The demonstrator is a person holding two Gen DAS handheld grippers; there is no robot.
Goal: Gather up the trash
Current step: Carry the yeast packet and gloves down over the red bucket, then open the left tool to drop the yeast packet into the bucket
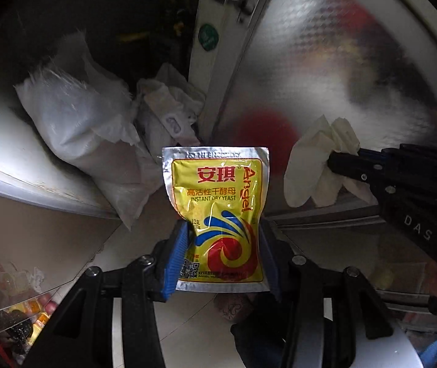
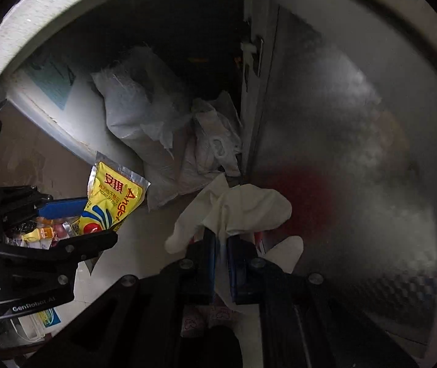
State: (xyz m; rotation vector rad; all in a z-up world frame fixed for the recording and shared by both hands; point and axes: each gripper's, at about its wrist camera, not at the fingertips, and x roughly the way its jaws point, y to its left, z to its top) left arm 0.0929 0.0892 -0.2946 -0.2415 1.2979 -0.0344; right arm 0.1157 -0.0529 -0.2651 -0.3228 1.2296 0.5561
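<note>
1. Dim pale tiled floor [image 1: 188,316] beside a frosted glass door [image 1: 325,76]; white sacks [image 1: 77,128] slump in the corner.
2. Left tool [image 1: 223,256] clamps a yellow foil yeast sachet [image 1: 218,211].
3. Right tool [image 2: 222,245] pinches a crumpled white tissue [image 2: 243,208].
4. Both pieces collected, held above the floor; binning remains.

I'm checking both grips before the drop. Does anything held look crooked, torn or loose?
The yeast packet sits upright in the left gripper, but its lower half is pinched and creased between the pads. The tissue in the right gripper is only crumpled, with loose ends hanging out either side. Nothing looks torn or spilled.
</note>
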